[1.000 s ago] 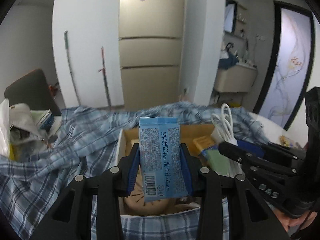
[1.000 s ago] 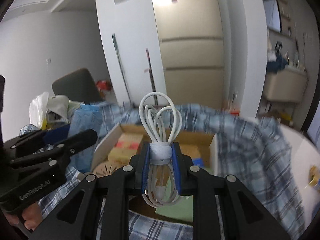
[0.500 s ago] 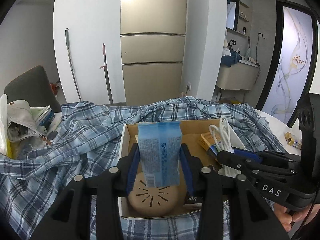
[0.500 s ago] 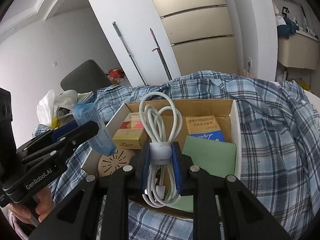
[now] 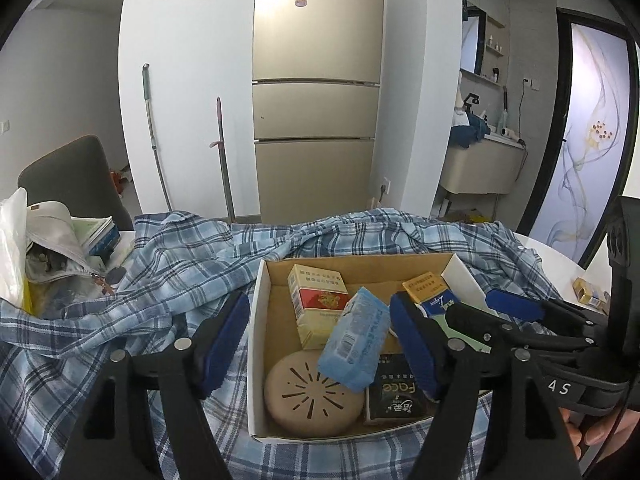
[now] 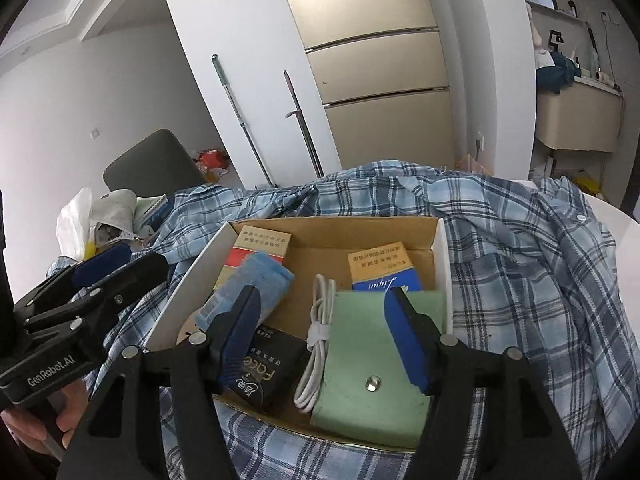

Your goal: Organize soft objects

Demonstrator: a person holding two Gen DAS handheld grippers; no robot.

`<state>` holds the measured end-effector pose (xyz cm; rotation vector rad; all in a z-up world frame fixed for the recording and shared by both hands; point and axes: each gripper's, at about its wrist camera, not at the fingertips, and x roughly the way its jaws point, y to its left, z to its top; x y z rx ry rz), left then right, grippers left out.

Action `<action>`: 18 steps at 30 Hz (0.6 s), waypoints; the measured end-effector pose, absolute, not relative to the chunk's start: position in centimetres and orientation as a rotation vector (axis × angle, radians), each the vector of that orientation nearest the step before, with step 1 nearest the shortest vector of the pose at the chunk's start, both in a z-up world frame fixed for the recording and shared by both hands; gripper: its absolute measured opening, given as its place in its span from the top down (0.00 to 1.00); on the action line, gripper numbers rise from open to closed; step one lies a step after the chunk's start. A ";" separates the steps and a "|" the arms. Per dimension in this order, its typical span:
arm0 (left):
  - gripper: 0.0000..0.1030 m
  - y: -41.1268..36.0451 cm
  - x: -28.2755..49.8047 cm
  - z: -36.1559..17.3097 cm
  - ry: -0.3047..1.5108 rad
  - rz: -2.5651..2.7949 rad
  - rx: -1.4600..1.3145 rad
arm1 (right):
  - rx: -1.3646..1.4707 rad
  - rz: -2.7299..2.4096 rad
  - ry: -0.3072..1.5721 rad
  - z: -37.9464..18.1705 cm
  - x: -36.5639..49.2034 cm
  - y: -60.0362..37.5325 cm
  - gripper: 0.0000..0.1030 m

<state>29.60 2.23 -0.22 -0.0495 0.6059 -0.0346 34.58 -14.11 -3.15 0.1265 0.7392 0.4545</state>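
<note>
Left gripper [image 5: 320, 334] spread wide, holding nothing. Blue tissue pack [image 5: 355, 340] lies tilted in the cardboard box [image 5: 256, 320], leaning on the red-yellow carton [image 5: 318, 304] and overlapping the round beige disc [image 5: 312, 396]. Black "Face" pack [image 5: 394, 394] just right of it. White cable [image 6: 318, 338] lies in the box between the black pack and the green pouch [image 6: 376, 360]. Right gripper [image 6: 324, 340] also wide apart, empty, above cable. Box sits on the plaid shirt [image 6: 520, 272].

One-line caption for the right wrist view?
Open right gripper above a cardboard box where the white cable lies beside a green pouch.
</note>
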 end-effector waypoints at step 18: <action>0.27 0.6 21.8 8.0 0.387 -0.071 -0.004 | 0.048 0.392 0.560 4.6 28.5 -17.0 0.38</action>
